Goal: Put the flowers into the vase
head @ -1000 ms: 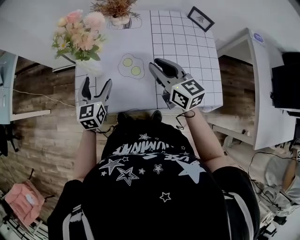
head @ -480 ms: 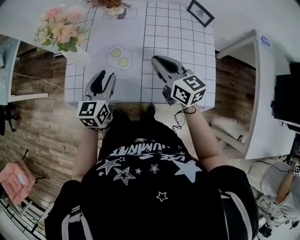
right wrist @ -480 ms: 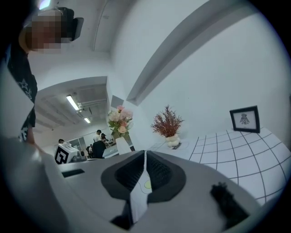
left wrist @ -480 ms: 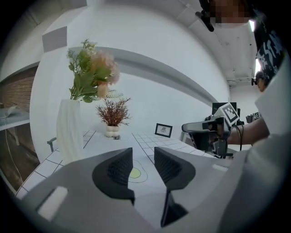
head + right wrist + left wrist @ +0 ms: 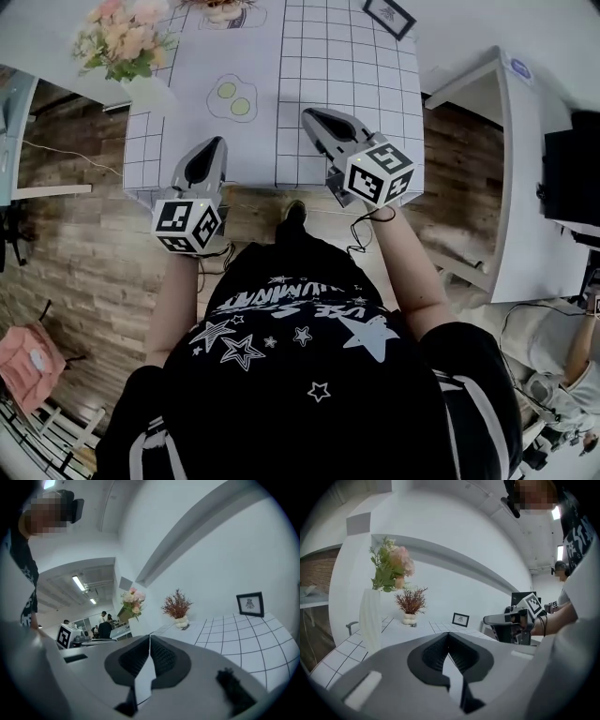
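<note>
- Both of my hands have drawn back toward me since a second ago. The left gripper point(image 5: 217, 143), which stood just beside the vase, now sits at the near edge of the table point(image 5: 337, 84), and the right gripper point(image 5: 309, 116) hangs over that edge too.
- The vase point(image 5: 150, 94) stands at the table's far left corner with the flowers point(image 5: 120, 37) upright in it, so I judge the task done.
- What could go wrong: the vase is tall, slim and close to the table's left edge. A sideways swing of my left gripper, or a knock on the table, could tip it off.
- My forearms reach forward from my waist, and the grippers point nearly level across the tabletop, well apart from each other.
- The jaws on both have just been closing and now meet, with nothing between them.
</note>
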